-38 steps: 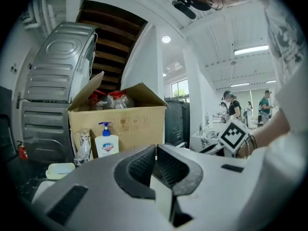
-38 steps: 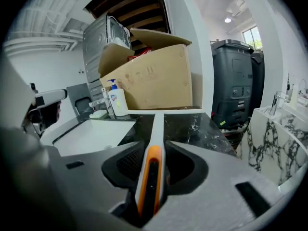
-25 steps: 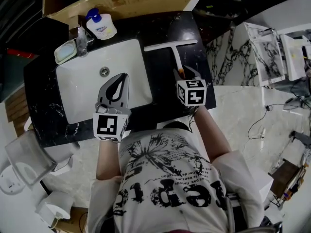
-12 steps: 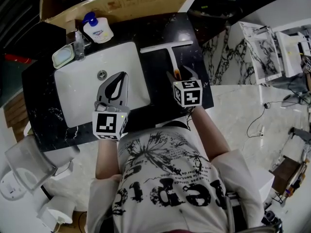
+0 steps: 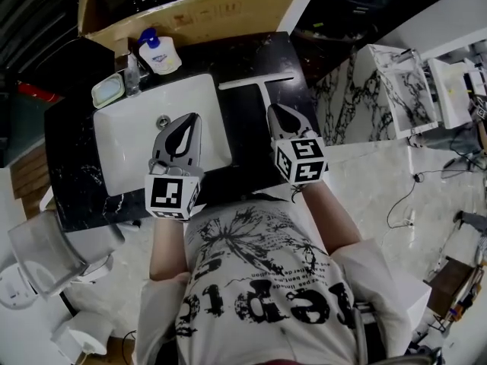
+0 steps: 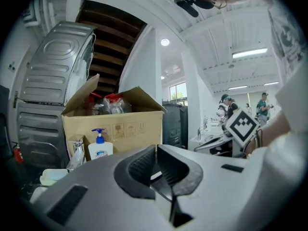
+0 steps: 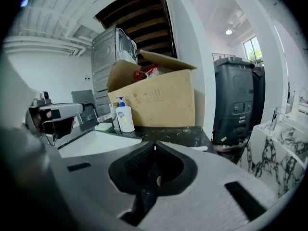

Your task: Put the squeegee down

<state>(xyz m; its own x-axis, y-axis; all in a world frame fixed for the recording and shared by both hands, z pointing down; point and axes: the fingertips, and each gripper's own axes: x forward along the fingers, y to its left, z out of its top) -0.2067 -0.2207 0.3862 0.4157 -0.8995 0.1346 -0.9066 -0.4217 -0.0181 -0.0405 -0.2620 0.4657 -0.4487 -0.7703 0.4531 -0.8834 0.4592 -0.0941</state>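
At the far left of the black stone counter [image 5: 74, 154] a pale green soap dish [image 5: 108, 90] sits beside the chrome tap [image 5: 132, 74], with a white pump bottle of hand soap [image 5: 161, 54] just behind them, in front of an open cardboard box [image 5: 205, 14]. The white rectangular basin [image 5: 129, 143] fills the middle of the counter. The left gripper [image 5: 193, 119] hangs over the basin's right half, and the left gripper view shows its two dark ribbed pads pressed together at the tip [image 6: 156, 148] with nothing caught between them. Right of the basin the white squeegee [image 5: 251, 83] lies flat on the dark counter. Its blade runs crosswise near the back edge, and its handle points toward the person. The handle's near end reaches the nose of the right gripper [image 5: 272, 108]; the head view does not settle whether the two touch. The right gripper view shows its jaws fully closed on each other [image 7: 154, 146] and empty, pointing along the counter toward the box and the soap bottle. The right gripper's marker cube [image 5: 300, 160] sits over the counter's front edge, and white marbled floor [image 5: 365, 181] spreads to the right.
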